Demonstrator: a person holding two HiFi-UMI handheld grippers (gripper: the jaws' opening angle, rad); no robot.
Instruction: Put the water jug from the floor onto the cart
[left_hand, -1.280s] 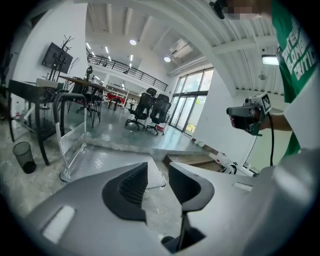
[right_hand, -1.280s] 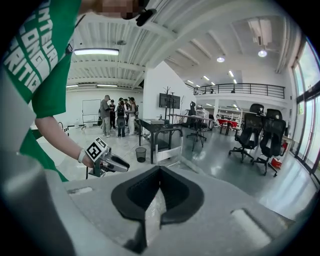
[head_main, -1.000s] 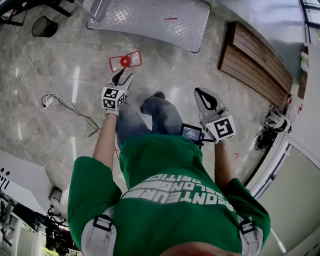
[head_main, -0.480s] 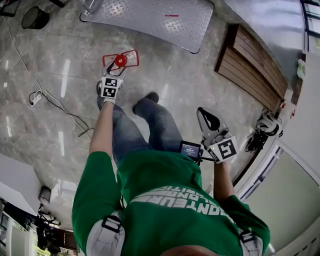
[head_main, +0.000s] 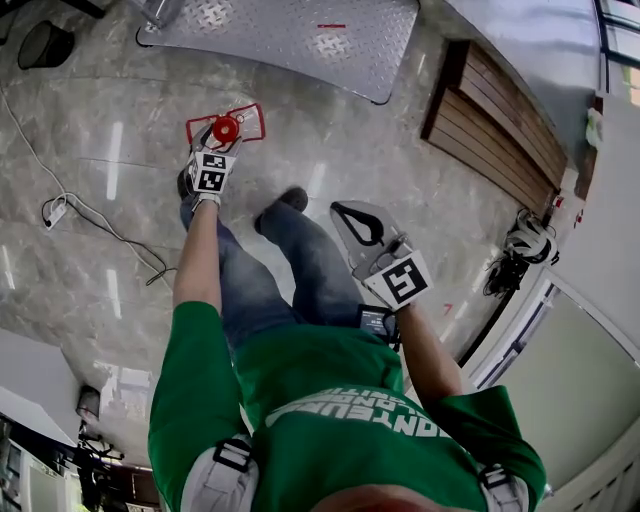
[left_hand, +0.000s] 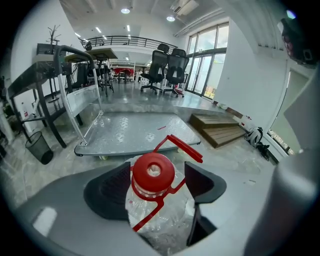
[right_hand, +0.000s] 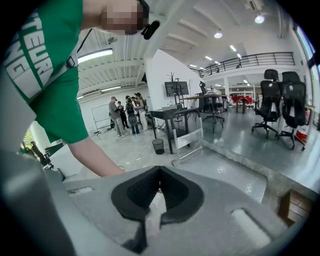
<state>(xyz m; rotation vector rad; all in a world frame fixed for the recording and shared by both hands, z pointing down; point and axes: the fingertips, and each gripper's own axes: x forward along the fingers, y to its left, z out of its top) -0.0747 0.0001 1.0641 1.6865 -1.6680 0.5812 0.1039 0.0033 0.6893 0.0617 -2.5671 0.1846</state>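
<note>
A person in a green shirt stands on a glossy stone floor (head_main: 100, 220), seen from above. The left gripper (head_main: 218, 142) reaches down over a clear water jug (left_hand: 160, 220) that stands upright on the floor, close in front of a flat metal cart (head_main: 290, 35) but not on it. In the left gripper view its jaws stand wide and have just been opening; the jug's red cap (left_hand: 152, 171) sits between them, with a gap showing beside the right pad (no squeeze on it). The jug's red handle (left_hand: 185, 147) juts up and away towards the cart. The right gripper (head_main: 345, 215) hangs by the person's legs, well apart from the jug, its jaws together and holding nothing.
</note>
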